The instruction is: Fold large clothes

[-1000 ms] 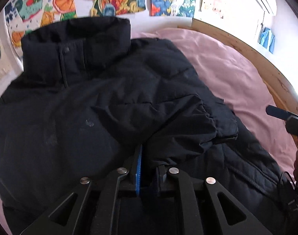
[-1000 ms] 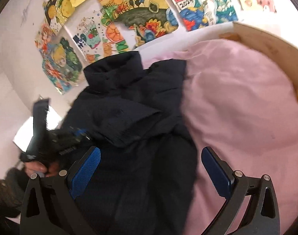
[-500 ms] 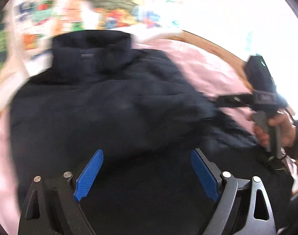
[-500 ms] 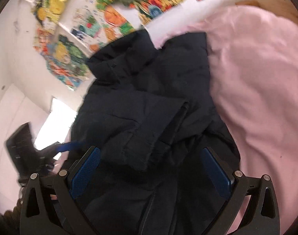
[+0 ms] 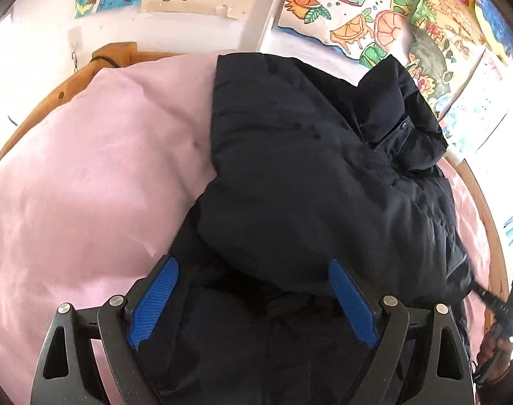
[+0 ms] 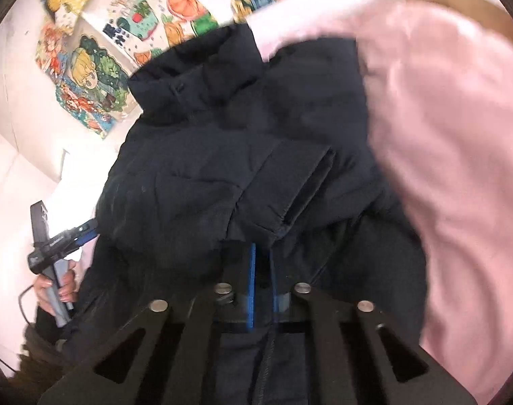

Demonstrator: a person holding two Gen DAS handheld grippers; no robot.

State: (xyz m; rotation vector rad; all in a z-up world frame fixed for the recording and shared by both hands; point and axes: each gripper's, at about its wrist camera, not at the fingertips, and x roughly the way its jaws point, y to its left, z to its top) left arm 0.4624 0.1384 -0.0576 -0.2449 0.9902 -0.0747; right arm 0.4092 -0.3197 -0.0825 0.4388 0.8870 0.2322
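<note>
Item: dark jacket (image 5: 307, 175), lying on the pink bed (image 5: 87, 185), collar toward the postered wall (image 6: 98, 67), both sleeves (image 6: 283, 182) folded in across the chest. Your left gripper (image 5: 253, 303): fingers spread wide, nothing between them, poised over the lower left part of the jacket. Your right gripper (image 6: 261, 280): fingers drawn nearly together at the hem region; it looks pinched on jacket fabric, though the cloth between the pads is hard to make out. Hazards: puffy fill may spring the sleeves back open if you lift the hem fast; a thin one-layer pinch may slip and leave the fold lopsided; lifting with the right side alone would skew the hem. Edges: wooden bed frame (image 5: 54, 101) rings the mattress; wall close behind the collar. Room: broad bare bedding on both sides of the jacket, little past the collar.
</note>
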